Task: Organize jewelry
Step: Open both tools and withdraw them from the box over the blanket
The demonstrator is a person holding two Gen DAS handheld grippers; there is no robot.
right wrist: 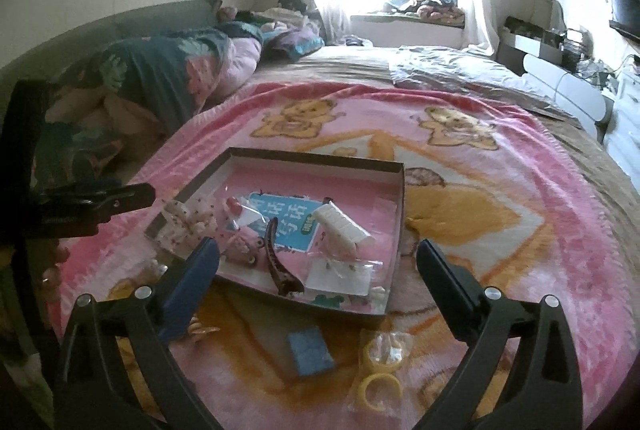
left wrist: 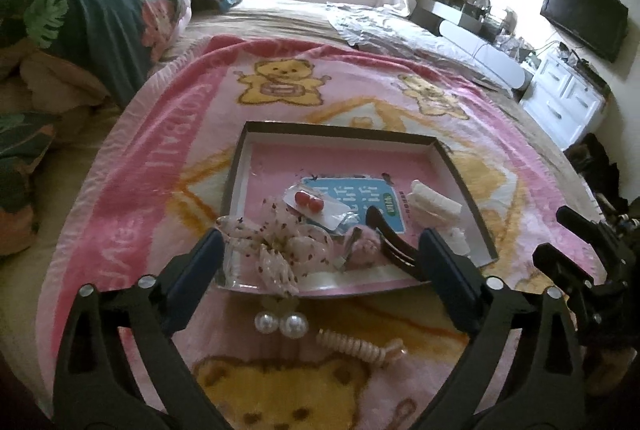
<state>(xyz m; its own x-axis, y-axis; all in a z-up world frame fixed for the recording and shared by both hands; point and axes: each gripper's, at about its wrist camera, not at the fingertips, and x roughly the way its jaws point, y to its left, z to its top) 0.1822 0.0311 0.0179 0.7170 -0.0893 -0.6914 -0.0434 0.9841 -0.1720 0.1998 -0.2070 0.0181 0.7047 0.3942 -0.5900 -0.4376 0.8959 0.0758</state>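
Note:
A shallow cardboard box lies on a pink bear blanket. It holds a dotted bow, red bead earrings on a card, a dark hair claw, a white clip and a small bagged card. On the blanket before the box lie pearl earrings, a beige spiral hair tie, a blue pad and yellow rings. My left gripper is open over the box's near edge. My right gripper is open above the box's near side.
The pink blanket covers a bed. A rumpled floral quilt lies at the left. A white dresser and a TV stand at the right. The right gripper's body shows in the left wrist view.

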